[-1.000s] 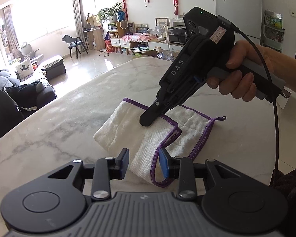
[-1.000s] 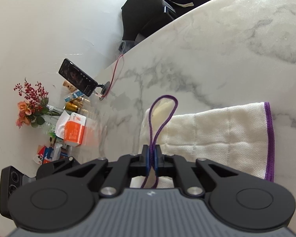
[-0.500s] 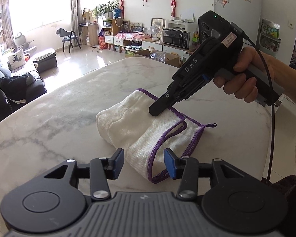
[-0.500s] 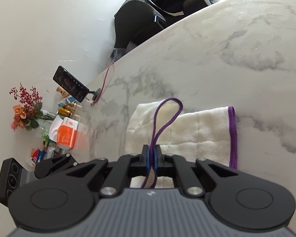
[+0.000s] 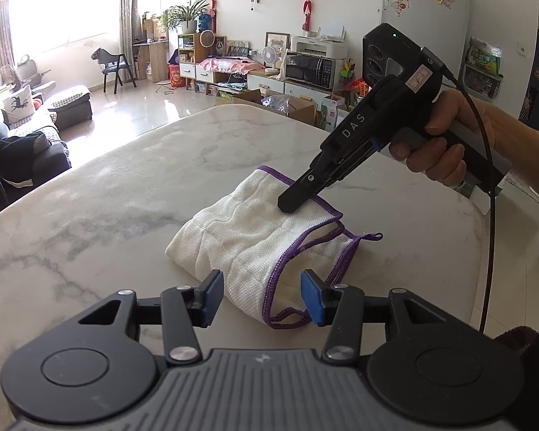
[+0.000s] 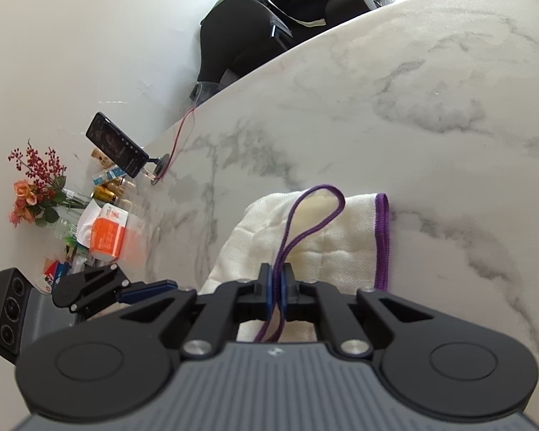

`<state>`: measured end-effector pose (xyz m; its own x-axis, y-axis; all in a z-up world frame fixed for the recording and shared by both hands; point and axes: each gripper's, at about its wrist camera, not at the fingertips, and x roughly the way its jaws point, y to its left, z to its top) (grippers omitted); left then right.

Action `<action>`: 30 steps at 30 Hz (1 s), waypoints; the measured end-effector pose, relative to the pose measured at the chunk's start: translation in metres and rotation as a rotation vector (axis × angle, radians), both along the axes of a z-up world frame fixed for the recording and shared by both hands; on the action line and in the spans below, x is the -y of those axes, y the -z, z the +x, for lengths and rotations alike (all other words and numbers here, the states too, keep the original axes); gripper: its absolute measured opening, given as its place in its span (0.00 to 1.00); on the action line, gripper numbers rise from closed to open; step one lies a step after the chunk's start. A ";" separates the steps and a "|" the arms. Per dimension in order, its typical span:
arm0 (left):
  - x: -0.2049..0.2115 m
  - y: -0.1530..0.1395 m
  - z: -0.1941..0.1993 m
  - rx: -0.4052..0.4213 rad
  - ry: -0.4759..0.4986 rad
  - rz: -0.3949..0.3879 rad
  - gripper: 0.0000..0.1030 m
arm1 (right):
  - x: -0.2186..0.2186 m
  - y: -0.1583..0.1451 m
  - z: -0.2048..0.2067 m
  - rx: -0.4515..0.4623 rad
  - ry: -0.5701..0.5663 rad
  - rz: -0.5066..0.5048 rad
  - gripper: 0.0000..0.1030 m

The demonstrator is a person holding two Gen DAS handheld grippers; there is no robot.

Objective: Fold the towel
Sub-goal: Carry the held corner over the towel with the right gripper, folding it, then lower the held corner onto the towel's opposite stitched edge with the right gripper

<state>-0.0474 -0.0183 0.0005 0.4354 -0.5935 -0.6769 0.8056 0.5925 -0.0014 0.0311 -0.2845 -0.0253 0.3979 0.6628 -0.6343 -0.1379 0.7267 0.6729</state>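
A white towel (image 5: 248, 237) with purple hems lies folded on the marble table (image 5: 107, 215). My left gripper (image 5: 262, 294) stands open at the towel's near corner. The cloth lies loosely between the blue pads (image 5: 213, 292) and they do not press on it. Held in a hand, my right gripper (image 5: 294, 204) points down onto the towel's far side. In the right wrist view that right gripper (image 6: 276, 283) is shut on a loop of the purple hem (image 6: 318, 212) over the towel (image 6: 341, 251).
A phone on a stand (image 6: 116, 143) with a red cable (image 6: 181, 129) stands near the table's left edge. Beside it are flowers (image 6: 36, 186), small bottles and an orange box (image 6: 106, 237). The right gripper's black cable (image 5: 490, 215) hangs at the right. Sofas and chairs stand beyond the table.
My left jaws have opened off the towel's near corner. The right gripper, still pinching the hem, has shifted a little rightward and away, and the towel looks more gathered.
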 end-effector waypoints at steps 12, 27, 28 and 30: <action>0.017 0.009 -0.007 0.021 -0.018 0.044 0.47 | 0.013 0.001 0.002 -0.008 -0.031 -0.012 0.05; 0.018 0.032 -0.004 -0.002 -0.210 0.221 0.40 | 0.026 0.008 0.002 -0.022 -0.022 -0.027 0.05; 0.018 0.032 -0.005 -0.003 -0.211 0.222 0.40 | 0.027 0.009 0.002 -0.025 -0.021 -0.025 0.05; 0.017 0.026 -0.007 -0.002 -0.204 0.212 0.40 | 0.027 0.010 0.002 -0.025 -0.023 -0.028 0.05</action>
